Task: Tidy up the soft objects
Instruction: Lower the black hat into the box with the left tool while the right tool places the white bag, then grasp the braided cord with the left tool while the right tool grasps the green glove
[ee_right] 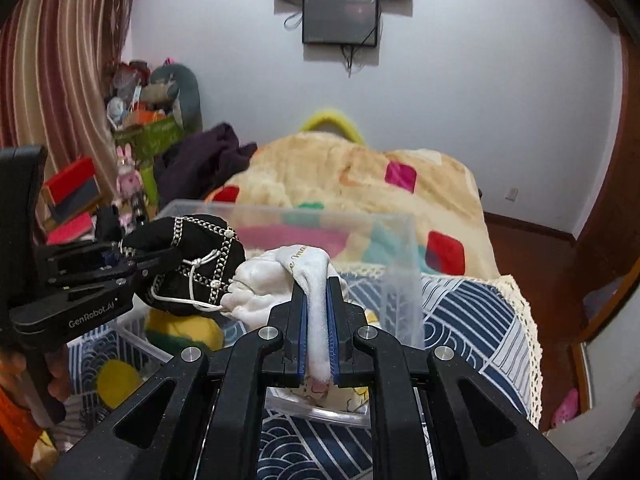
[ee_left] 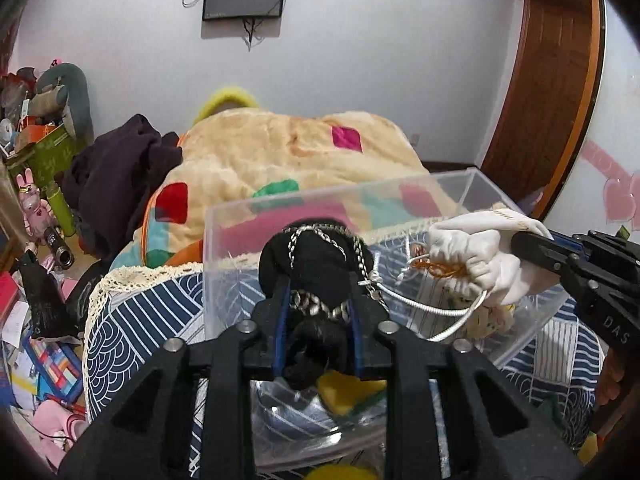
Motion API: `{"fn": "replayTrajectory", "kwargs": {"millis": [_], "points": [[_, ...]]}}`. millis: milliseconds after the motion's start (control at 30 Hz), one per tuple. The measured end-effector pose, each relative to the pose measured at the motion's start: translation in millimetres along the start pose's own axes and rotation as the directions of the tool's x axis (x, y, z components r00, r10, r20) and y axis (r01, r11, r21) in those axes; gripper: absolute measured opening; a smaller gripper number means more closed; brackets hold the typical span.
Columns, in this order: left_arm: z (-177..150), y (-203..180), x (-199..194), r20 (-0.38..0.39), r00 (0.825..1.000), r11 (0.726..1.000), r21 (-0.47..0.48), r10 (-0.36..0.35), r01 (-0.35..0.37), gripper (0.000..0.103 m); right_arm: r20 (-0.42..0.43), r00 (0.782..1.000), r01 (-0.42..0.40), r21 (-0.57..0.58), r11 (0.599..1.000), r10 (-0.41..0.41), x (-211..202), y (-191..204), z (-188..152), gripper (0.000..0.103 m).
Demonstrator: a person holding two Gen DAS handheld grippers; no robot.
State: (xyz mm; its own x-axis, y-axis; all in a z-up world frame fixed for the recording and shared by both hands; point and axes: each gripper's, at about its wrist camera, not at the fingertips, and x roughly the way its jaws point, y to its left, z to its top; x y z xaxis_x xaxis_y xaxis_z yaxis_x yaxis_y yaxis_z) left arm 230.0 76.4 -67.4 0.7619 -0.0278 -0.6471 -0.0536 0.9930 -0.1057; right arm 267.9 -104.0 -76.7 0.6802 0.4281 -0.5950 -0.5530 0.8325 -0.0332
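While your left gripper (ee_left: 318, 300) points forward from the bottom centre of its own view, its jaws are clamped on a black pouch (ee_left: 316, 264) trimmed with silver braid, which bulges out past the blue finger pads. In the right wrist view that same gripper (ee_right: 132, 258) reaches in level from the left edge, and the black pouch (ee_right: 192, 264) hangs at its tip over the near left part of the clear plastic box (ee_right: 400, 280).

Your right gripper (ee_right: 318, 320) also points straight ahead from the bottom centre of its view, jaws narrowed tight on a folded edge of a white drawstring bag (ee_right: 280, 280); the cloth fills the gap between the pads. From the left wrist view, this gripper (ee_left: 520, 240) enters from the right edge, angled slightly down toward the left, with the white drawstring bag (ee_left: 476, 256) held at its tip above the clear plastic box (ee_left: 460, 184).

The two pouches sit just beside each other at mid-frame, and a white cord (ee_left: 420, 312) loops from the bag's gathered neck across to the black pouch.

Yellow plush items (ee_right: 184, 332) lie inside the box beneath the pouches. The box rests on a blue-and-white patterned cloth (ee_right: 472, 320) with a lace edge, and a cream blanket (ee_right: 340, 176) with coloured squares lies behind it.
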Motion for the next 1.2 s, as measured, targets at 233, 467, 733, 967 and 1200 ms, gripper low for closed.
{"fn": "replayTrajectory", "kwargs": {"millis": [233,467,733,967,1200], "points": [[-4.7,-5.9,-23.7,0.045,0.999,1.0,0.026,-0.014,0.013,0.057,-0.032,0.999,0.008,-0.026,1.0,-0.009,-1.8,-2.2,-2.6,0.011],[-5.5,-15.0,-65.4,0.106,0.994,0.998,0.053,-0.031,0.026,0.069,0.05,0.999,0.015,-0.017,1.0,-0.014,-36.0,-3.3,2.5,0.039],[-29.0,-23.0,-110.2,0.174,0.984,0.996,0.081,-0.037,0.023,0.08,0.167,0.986,-0.014,0.002,1.0,0.013,-88.4,-1.3,-8.6,0.07],[-67.0,-19.7,-114.8,0.124,0.992,0.997,0.076,-0.029,0.02,0.081,0.143,0.989,-0.032,-0.001,0.999,0.032,-93.9,6.2,-38.5,0.074],[-120.0,-9.8,-99.8,0.005,1.0,0.999,0.029,-0.029,0.029,0.081,0.037,0.997,-0.065,0.007,0.998,0.064,-77.6,17.9,-76.3,0.074]]}}
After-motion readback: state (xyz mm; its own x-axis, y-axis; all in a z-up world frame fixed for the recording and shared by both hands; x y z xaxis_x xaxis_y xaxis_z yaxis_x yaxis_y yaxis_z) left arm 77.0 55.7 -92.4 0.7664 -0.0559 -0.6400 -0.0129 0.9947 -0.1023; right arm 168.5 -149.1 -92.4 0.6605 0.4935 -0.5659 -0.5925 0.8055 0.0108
